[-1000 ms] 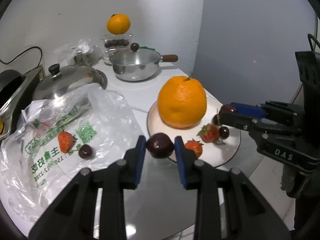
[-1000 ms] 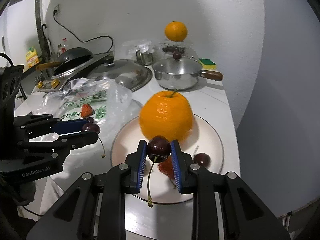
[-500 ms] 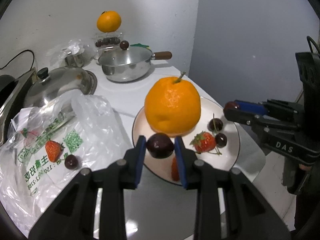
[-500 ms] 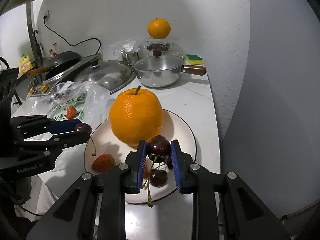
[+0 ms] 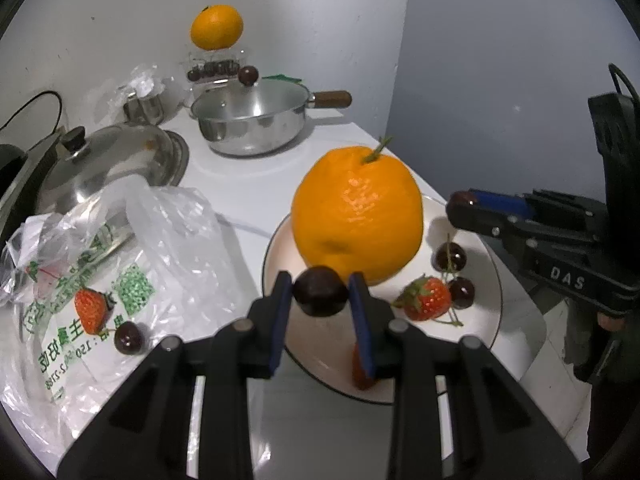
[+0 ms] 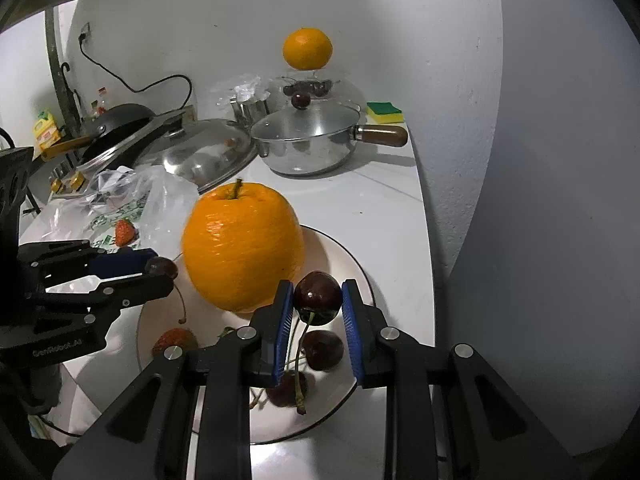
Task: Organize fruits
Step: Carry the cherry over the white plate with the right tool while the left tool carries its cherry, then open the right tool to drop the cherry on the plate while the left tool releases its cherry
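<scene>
A big orange (image 5: 357,210) (image 6: 242,246) stands on a white plate (image 5: 490,316) (image 6: 352,264) with strawberries (image 5: 426,298) and dark cherries (image 5: 450,256) around it. My left gripper (image 5: 320,292) is shut on a dark cherry (image 5: 320,291) above the plate's near-left rim. My right gripper (image 6: 317,299) is shut on a second cherry (image 6: 317,298), its stem hanging down, over the plate's right side above two loose cherries (image 6: 322,350). Each gripper shows in the other's view, left gripper (image 6: 160,270) and right gripper (image 5: 460,204).
A clear plastic bag (image 5: 120,256) at left carries a strawberry (image 5: 90,310) and a cherry (image 5: 129,338). Behind stand a steel pot (image 5: 252,124) with a wooden handle, a domed lid (image 5: 108,160), a second orange (image 5: 216,26) on a clear box, and a sponge (image 6: 384,112). The counter ends just right of the plate.
Both grippers have moved in over the plate, each still clamped on its cherry. The orange and plate sit larger and nearer in both views.
</scene>
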Available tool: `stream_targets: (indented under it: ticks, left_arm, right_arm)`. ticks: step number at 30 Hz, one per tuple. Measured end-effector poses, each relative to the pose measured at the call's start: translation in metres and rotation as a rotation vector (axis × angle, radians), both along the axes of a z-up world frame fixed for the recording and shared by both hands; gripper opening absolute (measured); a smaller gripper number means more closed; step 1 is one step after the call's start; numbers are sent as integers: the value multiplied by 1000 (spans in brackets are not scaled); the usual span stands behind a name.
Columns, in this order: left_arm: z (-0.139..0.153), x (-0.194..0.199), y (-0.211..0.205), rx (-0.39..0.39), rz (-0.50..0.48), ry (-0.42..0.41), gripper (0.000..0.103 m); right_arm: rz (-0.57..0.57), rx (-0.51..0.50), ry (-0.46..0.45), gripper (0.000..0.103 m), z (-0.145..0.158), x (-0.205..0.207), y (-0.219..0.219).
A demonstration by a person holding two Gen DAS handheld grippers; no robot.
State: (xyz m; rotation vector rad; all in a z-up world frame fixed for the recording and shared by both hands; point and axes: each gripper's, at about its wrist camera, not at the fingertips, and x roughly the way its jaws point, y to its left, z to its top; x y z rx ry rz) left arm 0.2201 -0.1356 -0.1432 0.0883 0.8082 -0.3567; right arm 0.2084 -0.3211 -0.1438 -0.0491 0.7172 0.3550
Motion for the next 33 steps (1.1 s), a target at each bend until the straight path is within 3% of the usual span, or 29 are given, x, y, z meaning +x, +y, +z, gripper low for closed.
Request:
stream_targets:
  ticks: [16, 29, 33]
  left_arm:
    - [-20, 8, -5, 6, -14, 57, 31]
    - [-16, 2, -11, 17, -29, 59, 35]
    - [-12, -1, -9, 22, -20, 51, 35]
  right_arm:
    - [19, 3, 48, 27, -21, 20, 5]
    - [1, -6, 70, 27, -23, 17, 5]
    - [-7, -3, 64, 31, -20, 14, 4]
